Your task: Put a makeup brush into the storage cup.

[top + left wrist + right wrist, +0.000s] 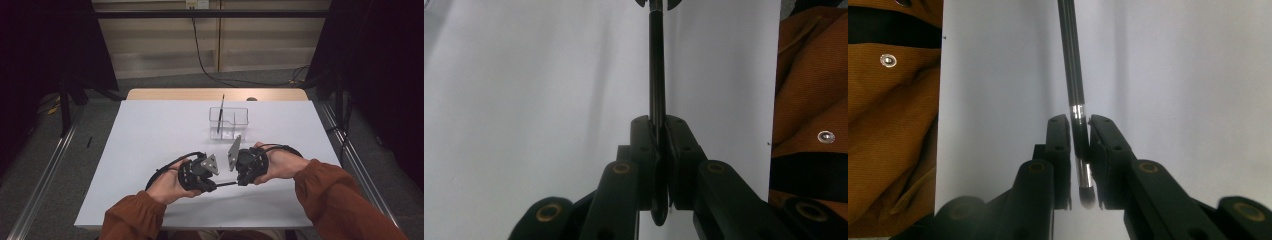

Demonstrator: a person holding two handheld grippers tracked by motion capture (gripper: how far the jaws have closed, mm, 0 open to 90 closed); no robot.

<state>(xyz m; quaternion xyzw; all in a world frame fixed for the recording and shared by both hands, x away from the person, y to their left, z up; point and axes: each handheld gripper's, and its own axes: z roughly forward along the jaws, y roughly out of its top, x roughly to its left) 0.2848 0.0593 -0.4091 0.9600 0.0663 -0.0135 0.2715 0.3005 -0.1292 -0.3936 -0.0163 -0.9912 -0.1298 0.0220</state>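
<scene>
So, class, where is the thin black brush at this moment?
In the high view the black brush lies level above the near part of the white table, spanning between the left gripper and right gripper, nearer the person than the clear container.

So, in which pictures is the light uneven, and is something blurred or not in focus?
High view: the white table is evenly lit, the surroundings dark. Left gripper view: the brush handle is a near-black silhouette, and soft grey shadow bands cross the table. Right gripper view: the ferrule glints, and the brush tip looks soft.
</scene>
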